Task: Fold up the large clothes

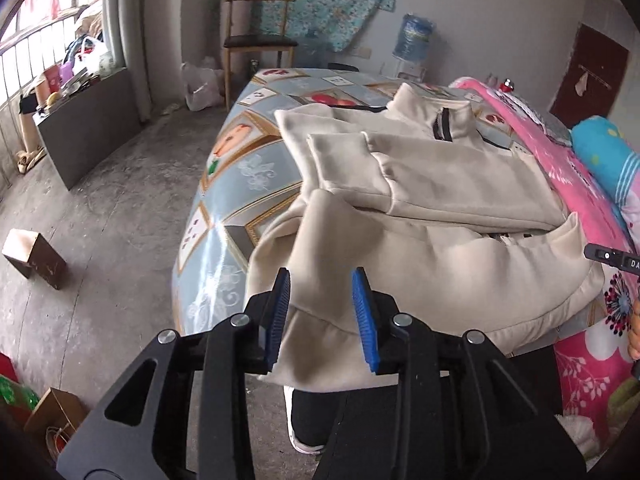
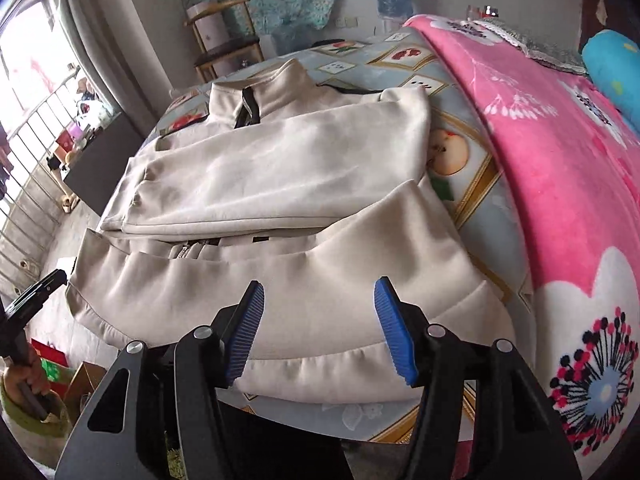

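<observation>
A cream zip-up jacket [image 1: 440,184] lies on the table with both sleeves folded across its chest and its collar at the far end. It also shows in the right wrist view [image 2: 280,168]. Its hem hangs over the near table edge. My left gripper [image 1: 322,312] is open, its blue pads on either side of the hem's left corner, which bunches up between them. My right gripper [image 2: 320,328] is open just above the hem's right part [image 2: 320,344], not closed on it. The right gripper's tip [image 1: 612,258] shows at the right edge of the left view.
The table [image 1: 224,216] has a patterned blue cloth. A pink floral blanket [image 2: 560,160] and a blue pillow [image 2: 616,68] lie on the right. A wooden chair [image 1: 260,40] and a water dispenser [image 1: 412,40] stand behind. Cardboard boxes [image 1: 34,258] sit on the floor at left.
</observation>
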A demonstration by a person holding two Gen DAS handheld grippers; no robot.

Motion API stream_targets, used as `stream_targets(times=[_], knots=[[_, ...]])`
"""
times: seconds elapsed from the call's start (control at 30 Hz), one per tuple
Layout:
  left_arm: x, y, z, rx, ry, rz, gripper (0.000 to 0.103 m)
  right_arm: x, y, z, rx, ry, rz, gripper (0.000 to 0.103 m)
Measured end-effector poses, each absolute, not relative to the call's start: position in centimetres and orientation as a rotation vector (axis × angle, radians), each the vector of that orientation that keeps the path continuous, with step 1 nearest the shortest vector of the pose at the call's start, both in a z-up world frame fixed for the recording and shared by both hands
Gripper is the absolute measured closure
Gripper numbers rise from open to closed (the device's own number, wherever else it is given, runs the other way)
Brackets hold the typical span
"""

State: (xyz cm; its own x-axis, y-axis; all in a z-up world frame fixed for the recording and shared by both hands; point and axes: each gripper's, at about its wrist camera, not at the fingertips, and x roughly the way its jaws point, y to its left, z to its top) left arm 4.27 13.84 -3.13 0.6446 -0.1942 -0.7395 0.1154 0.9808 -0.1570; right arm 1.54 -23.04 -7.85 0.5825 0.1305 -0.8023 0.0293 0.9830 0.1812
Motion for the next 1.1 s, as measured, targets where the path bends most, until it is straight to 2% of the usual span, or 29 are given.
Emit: stream_targets(times=[0.17, 0.23, 0.27, 0.37, 0.53, 0.6, 0.7, 0.77, 0.93, 1.1], knots=[[6.0, 10.5, -3.8, -0.155, 0.902, -0.386, 0.070, 3.2, -18.5, -7.9, 0.183, 0.993, 0.247, 0.046], [6.4, 8.6, -4.3, -0.137, 0.928, -0.457, 0.052, 3.7, -16.3, -8.1, 0.161, 1.015, 0.309, 0.043], [6.6, 7.4, -4.7, -0.113, 0.943, -0.486, 0.050, 4.0, -15.3, -8.4, 0.139, 1.025, 0.325, 0.043], [6.7, 4.3, -6.1, -0.001, 0.976, -0.497, 0.049, 4.8, -12.8, -9.6, 0.074, 1.059, 0.335, 0.043], [5.8, 2.1, -6.7, 0.140, 0.896, -0.425, 0.049, 5.2, -11.0, -11.2, -0.016, 1.099, 0.312, 0.043], [5.4, 1.7, -6.7, 0.183, 0.864, -0.413, 0.055, 5.0, -11.0, -11.3, -0.032, 1.091, 0.310, 0.043], [4.9, 1.6, -6.6, 0.196, 0.843, -0.417, 0.075, 4.6, -11.1, -11.2, -0.038, 1.084, 0.307, 0.049], [4.7, 1.3, -6.5, 0.219, 0.829, -0.413, 0.084, 4.6, -11.1, -11.2, -0.043, 1.081, 0.312, 0.071], [4.4, 1.3, -5.7, 0.241, 0.794, -0.397, 0.103, 4.2, -10.8, -10.3, -0.061, 1.049, 0.306, 0.098], [3.5, 1.4, -1.8, 0.306, 0.644, -0.311, 0.103, 3.5, -10.9, -6.4, -0.058, 0.928, 0.285, 0.099]])
